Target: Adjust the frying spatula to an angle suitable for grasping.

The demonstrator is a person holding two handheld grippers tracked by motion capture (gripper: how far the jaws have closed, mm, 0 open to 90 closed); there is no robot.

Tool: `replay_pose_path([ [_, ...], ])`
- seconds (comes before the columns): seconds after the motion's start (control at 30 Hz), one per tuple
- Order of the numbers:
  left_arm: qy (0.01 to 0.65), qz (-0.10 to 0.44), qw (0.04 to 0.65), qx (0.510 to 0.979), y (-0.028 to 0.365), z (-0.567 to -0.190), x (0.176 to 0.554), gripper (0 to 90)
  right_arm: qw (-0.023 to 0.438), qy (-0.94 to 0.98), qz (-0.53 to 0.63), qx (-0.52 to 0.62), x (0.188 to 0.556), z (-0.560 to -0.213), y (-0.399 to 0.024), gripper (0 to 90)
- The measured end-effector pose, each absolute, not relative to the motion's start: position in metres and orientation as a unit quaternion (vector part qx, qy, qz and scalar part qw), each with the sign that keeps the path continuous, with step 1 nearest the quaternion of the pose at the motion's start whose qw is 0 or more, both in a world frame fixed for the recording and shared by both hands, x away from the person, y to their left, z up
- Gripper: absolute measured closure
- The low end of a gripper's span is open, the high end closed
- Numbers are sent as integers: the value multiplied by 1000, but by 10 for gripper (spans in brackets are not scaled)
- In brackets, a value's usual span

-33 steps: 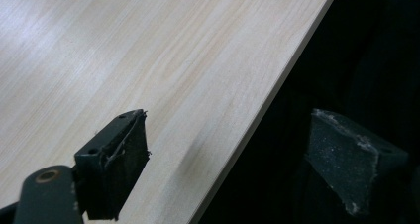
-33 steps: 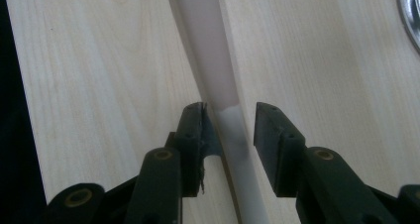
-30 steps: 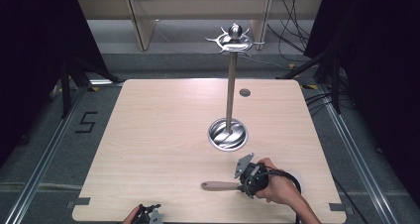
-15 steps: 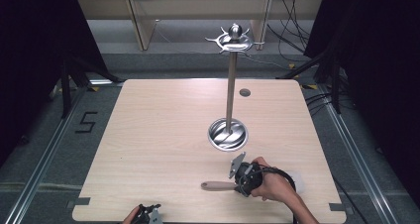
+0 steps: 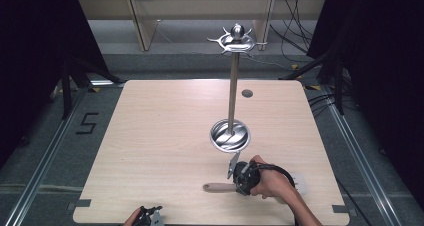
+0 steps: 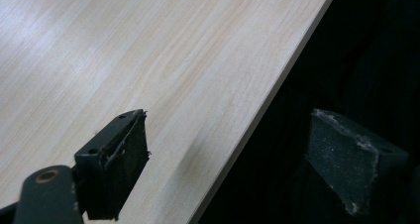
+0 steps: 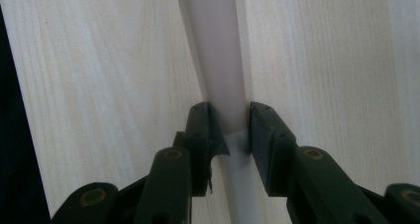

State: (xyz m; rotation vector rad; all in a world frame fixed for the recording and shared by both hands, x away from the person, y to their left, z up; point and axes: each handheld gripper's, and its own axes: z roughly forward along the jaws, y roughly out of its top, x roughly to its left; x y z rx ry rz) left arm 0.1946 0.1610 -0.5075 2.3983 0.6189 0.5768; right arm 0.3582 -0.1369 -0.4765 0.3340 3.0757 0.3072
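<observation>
A kitchen utensil lies flat near the table's front right, its beige handle (image 5: 214, 187) pointing left and a white end (image 5: 300, 182) showing past the hand. My right gripper (image 5: 241, 180) sits over the handle, held by a hand. In the right gripper view the pale handle (image 7: 224, 60) runs between the two jaws, which press on both its sides, so the right gripper (image 7: 233, 121) is shut on it. My left gripper (image 5: 150, 216) is at the table's front edge. In the left gripper view the left gripper (image 6: 237, 152) is open and holds nothing.
A tall metal stand (image 5: 232, 88) with a round base (image 5: 229, 135) and a hooked top ring (image 5: 236, 40) stands just behind the right hand. A small dark hole (image 5: 247, 93) lies in the tabletop behind it. The table edge (image 6: 257, 120) runs between the left jaws.
The right hand and gripper have shifted slightly left and toward the near edge over the utensil's handle. The left gripper has barely moved.
</observation>
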Motion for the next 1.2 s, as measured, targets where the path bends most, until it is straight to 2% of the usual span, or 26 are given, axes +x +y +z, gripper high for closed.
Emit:
replay_pose_path([
  [0.23, 232, 217, 294, 901, 161, -508, 194, 155, 9, 993, 66, 94, 361, -475, -128, 733],
  [0.5, 232, 218, 294, 901, 161, -507, 195, 155, 40, 994, 61, 84, 362, -475, -127, 754],
  [0.63, 231, 218, 295, 901, 161, -506, 194, 155, 34, 990, 67, 121, 360, -472, -130, 755],
  [0.73, 230, 217, 294, 902, 161, -507, 194, 156, 63, 984, 113, 121, 363, -462, -138, 755],
  [0.87, 229, 212, 297, 902, 161, -507, 194, 155, 58, 978, 159, 123, 365, -454, -149, 757],
  [0.9, 228, 213, 297, 903, 161, -507, 194, 156, 72, 976, 168, 121, 367, -453, -152, 756],
  [1.0, 228, 211, 298, 903, 161, -507, 194, 156, 70, 970, 175, 152, 364, -450, -156, 756],
  [1.03, 228, 213, 295, 903, 160, -507, 194, 155, 85, 966, 191, 151, 365, -448, -159, 756],
  [1.2, 228, 215, 294, 903, 160, -507, 194, 155, 97, 956, 207, 182, 364, -443, -165, 756],
])
